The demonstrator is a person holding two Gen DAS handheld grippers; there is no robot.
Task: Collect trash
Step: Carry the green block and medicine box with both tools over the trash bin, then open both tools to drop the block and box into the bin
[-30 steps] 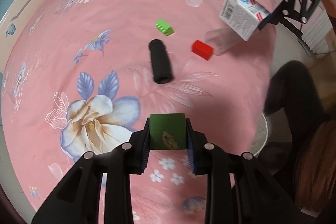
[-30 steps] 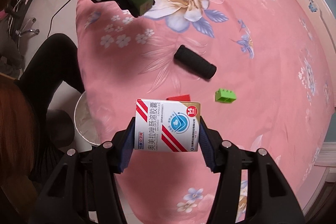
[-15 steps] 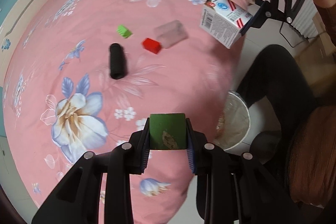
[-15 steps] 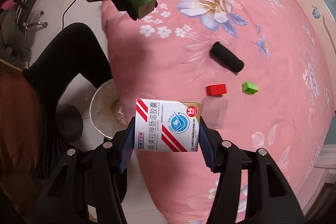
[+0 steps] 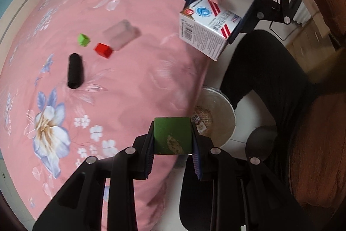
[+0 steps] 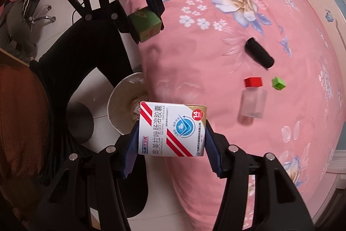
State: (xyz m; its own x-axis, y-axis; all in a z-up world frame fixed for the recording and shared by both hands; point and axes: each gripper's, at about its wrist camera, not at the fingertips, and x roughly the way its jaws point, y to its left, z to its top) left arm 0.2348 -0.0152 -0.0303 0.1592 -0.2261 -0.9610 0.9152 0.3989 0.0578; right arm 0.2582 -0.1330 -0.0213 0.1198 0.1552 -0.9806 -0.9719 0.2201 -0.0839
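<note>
Grippers, two: left gripper [image 5: 173,140] clamps one green box [image 5: 173,135]; right gripper [image 6: 170,133] one medicine box [image 6: 172,129].

Both tools are built alike: matte black plastic frames of slim linkage bars, pinned at the joints with round silver screws. The left gripper [image 5: 173,138] ends in two fingers faced with dark blue ribbed pads [image 5: 149,148], and the right gripper [image 6: 172,133] carries the same blue ribbed pads [image 6: 213,151] (the ridges run crosswise). Open triangular cut-outs lighten the black side arms. The person wears black trousers [image 5: 266,79] and a rust-brown knitted top, its ribbed sleeve [image 5: 330,8] showing at the upper right of the left wrist view.
</note>
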